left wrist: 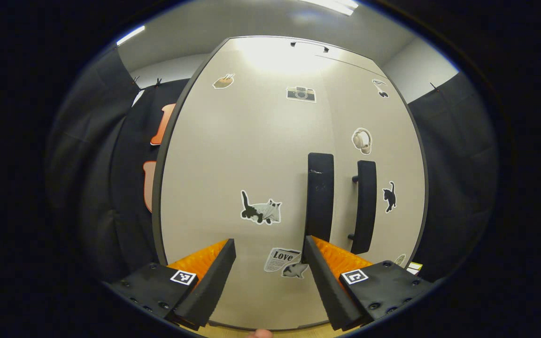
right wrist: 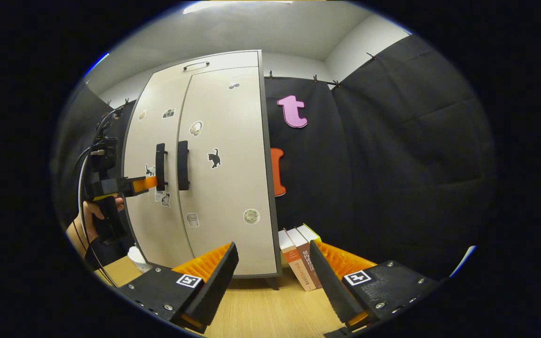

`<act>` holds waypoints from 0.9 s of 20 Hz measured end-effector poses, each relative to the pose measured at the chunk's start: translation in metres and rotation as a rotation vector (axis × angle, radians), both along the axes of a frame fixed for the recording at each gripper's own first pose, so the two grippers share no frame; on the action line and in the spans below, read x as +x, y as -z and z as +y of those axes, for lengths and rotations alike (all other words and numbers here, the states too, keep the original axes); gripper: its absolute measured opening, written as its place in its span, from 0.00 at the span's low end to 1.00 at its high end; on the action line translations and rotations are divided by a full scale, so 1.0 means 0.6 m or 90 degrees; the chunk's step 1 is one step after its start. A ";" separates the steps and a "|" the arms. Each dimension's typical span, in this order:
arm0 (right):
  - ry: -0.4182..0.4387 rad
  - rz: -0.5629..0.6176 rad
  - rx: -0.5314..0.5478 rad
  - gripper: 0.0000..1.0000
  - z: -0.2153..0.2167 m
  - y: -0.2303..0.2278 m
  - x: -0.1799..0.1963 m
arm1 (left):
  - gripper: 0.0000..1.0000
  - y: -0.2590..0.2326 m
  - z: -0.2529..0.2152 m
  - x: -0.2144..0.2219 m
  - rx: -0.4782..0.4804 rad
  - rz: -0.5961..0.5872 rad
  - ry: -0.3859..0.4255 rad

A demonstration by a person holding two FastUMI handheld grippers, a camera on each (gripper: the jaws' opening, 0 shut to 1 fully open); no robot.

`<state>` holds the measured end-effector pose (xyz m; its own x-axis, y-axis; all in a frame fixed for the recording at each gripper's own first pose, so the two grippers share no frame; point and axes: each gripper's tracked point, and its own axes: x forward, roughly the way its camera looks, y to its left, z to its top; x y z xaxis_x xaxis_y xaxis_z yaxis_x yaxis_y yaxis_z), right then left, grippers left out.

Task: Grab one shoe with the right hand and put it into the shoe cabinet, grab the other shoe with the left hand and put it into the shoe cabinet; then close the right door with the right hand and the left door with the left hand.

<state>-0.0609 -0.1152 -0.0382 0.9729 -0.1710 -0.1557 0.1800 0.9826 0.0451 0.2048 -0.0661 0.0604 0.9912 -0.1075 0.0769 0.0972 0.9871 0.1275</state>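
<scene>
Left gripper view faces the cabinet (left wrist: 251,155) up close. Both doors look shut or all but shut, with the seam running just right of the left handle (left wrist: 320,197). The left gripper (left wrist: 269,263) has its fingers spread wide and holds nothing; its right finger lies just at the foot of the left handle, though contact cannot be judged. Stickers dot the left door (left wrist: 233,178): a camera, a cat, and a newspaper scrap whose headline reads "Love". The right handle (left wrist: 364,206) stands just beyond the seam.

Right gripper view shows, from the left, a hand holding the left gripper (right wrist: 146,184) against the left door (right wrist: 155,155) beside its handle. Then come the right door (right wrist: 226,155) and three books (right wrist: 301,258) upright on the table (right wrist: 261,310) by the cabinet's side; their spine text is too small to read. The right gripper (right wrist: 273,267), fingers wide and empty, hangs well back from the cabinet. No shoe is in sight; both are judged to be inside.

The last step, closing the left door, seems in hand or just finished. Next would be a final push to seat it, then a clean withdrawal.
</scene>
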 end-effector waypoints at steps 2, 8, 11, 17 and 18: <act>0.000 0.005 0.001 0.94 0.001 0.005 -0.001 | 0.96 -0.001 -0.002 0.002 -0.006 0.000 0.002; -0.007 0.003 0.004 0.94 0.012 0.004 -0.003 | 0.96 -0.005 0.001 -0.025 -0.018 0.000 0.006; -0.018 0.000 0.010 0.94 0.024 0.002 0.002 | 0.96 -0.021 0.005 -0.079 -0.029 -0.006 0.006; -0.050 -0.021 0.027 0.94 0.055 -0.024 0.004 | 0.96 -0.017 0.029 -0.169 -0.011 -0.025 -0.011; -0.055 -0.026 0.024 0.94 0.057 -0.030 0.002 | 0.96 -0.011 0.036 -0.183 -0.010 -0.021 -0.018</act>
<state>-0.0598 -0.0808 -0.0199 0.9894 -0.0811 -0.1205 0.0919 0.9919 0.0875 0.0950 -0.0446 0.0671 0.9908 -0.0777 0.1107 0.0650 0.9913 0.1143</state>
